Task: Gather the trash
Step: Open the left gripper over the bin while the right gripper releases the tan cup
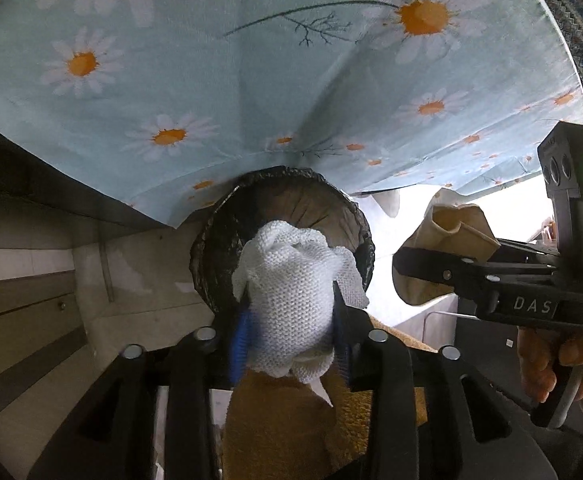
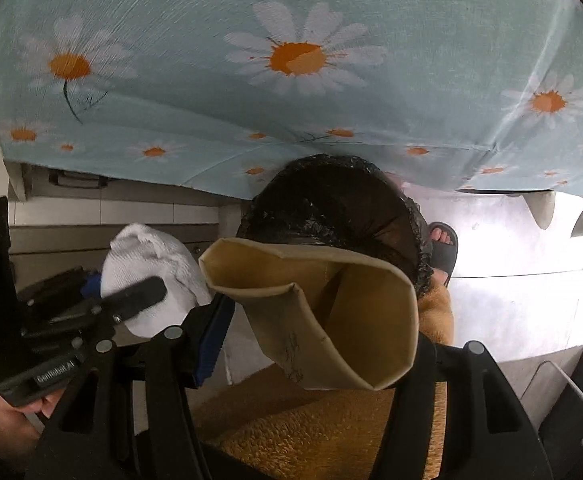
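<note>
My left gripper (image 1: 291,320) is shut on a crumpled white knitted cloth (image 1: 291,292), held just in front of the mouth of a bin lined with a black bag (image 1: 219,248). My right gripper (image 2: 315,312) is shut on a crushed tan paper cup (image 2: 331,312), held over the near rim of the same bin (image 2: 331,200). The left gripper with the white cloth (image 2: 147,264) shows at the left in the right wrist view. The right gripper with the cup (image 1: 451,236) shows at the right in the left wrist view.
A light blue tablecloth with daisies (image 1: 251,80) hangs over the table edge right behind the bin. A foot in a dark sandal (image 2: 443,244) stands right of the bin. An orange fuzzy garment (image 2: 323,428) lies below the grippers. Pale floor tiles (image 1: 31,320) lie at the left.
</note>
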`<state>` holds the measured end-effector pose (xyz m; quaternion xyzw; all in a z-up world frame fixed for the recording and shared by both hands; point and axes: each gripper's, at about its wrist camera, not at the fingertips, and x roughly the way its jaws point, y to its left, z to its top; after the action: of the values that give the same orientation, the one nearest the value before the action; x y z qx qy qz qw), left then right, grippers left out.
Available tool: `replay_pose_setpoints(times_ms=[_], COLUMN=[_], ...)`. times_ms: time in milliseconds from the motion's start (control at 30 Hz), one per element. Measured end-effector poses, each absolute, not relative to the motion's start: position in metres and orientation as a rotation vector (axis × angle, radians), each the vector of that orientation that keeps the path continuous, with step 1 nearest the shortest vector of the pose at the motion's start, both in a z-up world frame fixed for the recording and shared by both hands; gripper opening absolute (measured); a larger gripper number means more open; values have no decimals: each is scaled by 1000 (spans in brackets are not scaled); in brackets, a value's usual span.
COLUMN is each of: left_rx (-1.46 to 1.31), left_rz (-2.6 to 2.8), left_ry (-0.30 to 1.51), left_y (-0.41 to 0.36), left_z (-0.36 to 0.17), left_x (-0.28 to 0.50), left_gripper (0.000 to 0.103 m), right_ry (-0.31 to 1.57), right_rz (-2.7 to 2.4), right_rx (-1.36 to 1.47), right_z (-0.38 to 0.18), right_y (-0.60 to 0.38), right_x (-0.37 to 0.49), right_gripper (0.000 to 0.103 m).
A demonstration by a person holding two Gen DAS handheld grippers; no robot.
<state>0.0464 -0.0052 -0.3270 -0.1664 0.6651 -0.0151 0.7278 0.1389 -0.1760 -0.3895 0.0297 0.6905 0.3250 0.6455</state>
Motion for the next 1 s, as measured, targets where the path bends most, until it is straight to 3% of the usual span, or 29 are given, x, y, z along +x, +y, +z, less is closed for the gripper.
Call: replay_pose_setpoints(times_ms=[100, 167, 667, 1000], left_rx=[-368, -371, -387, -361], left_rz=[-29, -29, -11, -41], left_ry=[1478, 1481, 1442, 1316], left_y=[-3, -2, 10, 11], left_z=[-327, -329, -311, -248], left_x=[46, 45, 39, 28], left_gripper=[50, 51, 51, 51], right_ry=[1572, 1580, 1531, 1349], right_rz=[726, 720, 732, 780], right_rx=[94, 111, 123, 49], right_z=[-387, -386, -357, -281], right_y=[-180, -180, -186, -198], right_x=[140, 141, 149, 134], right_gripper=[76, 77, 77, 77])
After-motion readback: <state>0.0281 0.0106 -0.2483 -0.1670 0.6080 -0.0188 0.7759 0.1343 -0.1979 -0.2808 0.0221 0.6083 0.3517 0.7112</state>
